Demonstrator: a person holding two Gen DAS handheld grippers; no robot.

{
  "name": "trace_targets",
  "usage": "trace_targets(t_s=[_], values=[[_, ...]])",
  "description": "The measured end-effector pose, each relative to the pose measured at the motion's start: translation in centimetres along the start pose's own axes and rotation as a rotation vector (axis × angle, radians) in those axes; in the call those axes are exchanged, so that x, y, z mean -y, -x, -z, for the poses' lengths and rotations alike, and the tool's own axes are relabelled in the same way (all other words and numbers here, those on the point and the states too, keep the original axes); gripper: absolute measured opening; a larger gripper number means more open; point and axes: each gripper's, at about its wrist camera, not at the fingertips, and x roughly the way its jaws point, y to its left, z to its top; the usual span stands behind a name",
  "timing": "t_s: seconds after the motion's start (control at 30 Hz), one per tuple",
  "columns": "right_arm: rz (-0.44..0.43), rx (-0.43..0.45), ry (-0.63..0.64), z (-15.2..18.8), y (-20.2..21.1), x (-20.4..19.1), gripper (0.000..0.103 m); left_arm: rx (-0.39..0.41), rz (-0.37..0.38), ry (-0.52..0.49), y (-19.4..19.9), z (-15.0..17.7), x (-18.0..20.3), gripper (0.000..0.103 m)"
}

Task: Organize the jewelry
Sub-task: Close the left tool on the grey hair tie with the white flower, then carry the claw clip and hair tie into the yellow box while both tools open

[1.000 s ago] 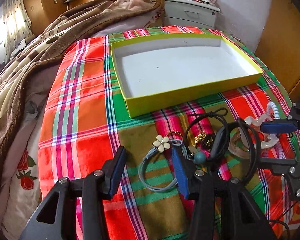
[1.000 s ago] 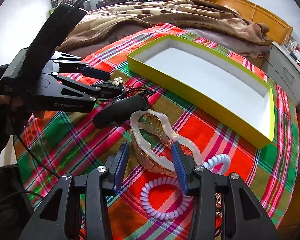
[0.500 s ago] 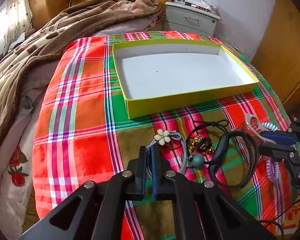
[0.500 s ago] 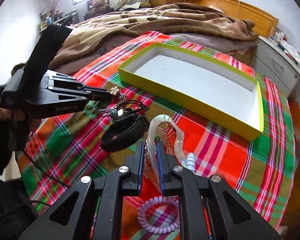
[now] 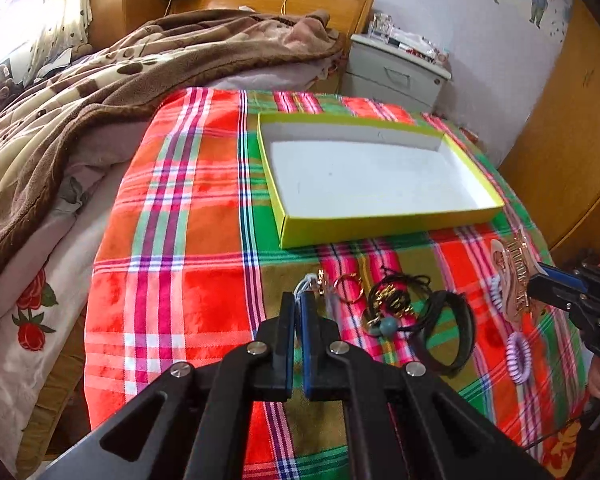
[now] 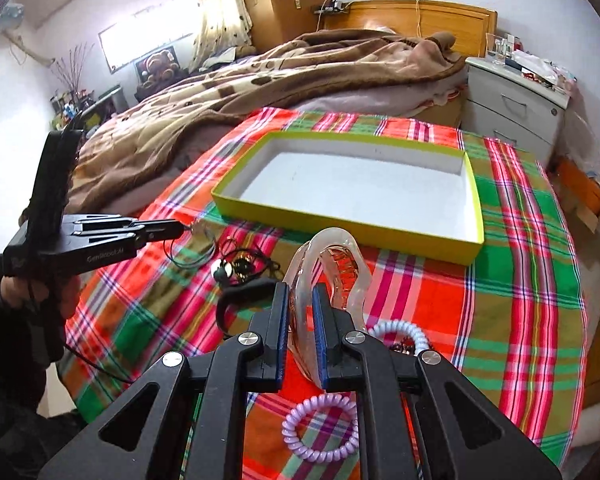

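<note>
An empty yellow-green box with a white inside (image 5: 384, 220) (image 6: 340, 224) lies on the plaid cloth. My left gripper (image 5: 299, 304) is shut on the grey flower hair tie (image 5: 306, 286), lifted off the cloth; the same gripper shows in the right wrist view (image 6: 180, 230). My right gripper (image 6: 300, 300) is shut on the clear pink hair claw clip (image 6: 340, 268), held above the cloth; the clip also shows in the left wrist view (image 5: 514, 276). A black band (image 5: 448, 332), a gold and teal bead piece (image 5: 388, 308) and a purple coil tie (image 6: 320, 428) lie on the cloth.
A white coil tie (image 6: 400, 330) lies by the right gripper. A brown blanket (image 5: 100, 92) covers the bed to the left. A grey nightstand (image 5: 396, 72) stands behind the box. A wooden wardrobe (image 5: 572, 140) is at the right.
Both grippers closed, the left on the flower hair tie and the right on the claw clip, and both have lifted their items off the cloth.
</note>
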Motion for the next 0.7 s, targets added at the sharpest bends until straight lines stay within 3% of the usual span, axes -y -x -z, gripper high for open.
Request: trace_targets(t_s=[0.33, 0.7], values=[[0.012, 0.057, -0.024, -0.6, 1.2, 0.7, 0.012, 0.016, 0.027, 0.018, 0.8, -0.8, -0.4, 0.003], [0.058, 0.098, -0.028, -2.2, 1.9, 1.9, 0.012, 0.088, 0.062, -0.008, 3.0, -3.3, 0.7, 0.003]])
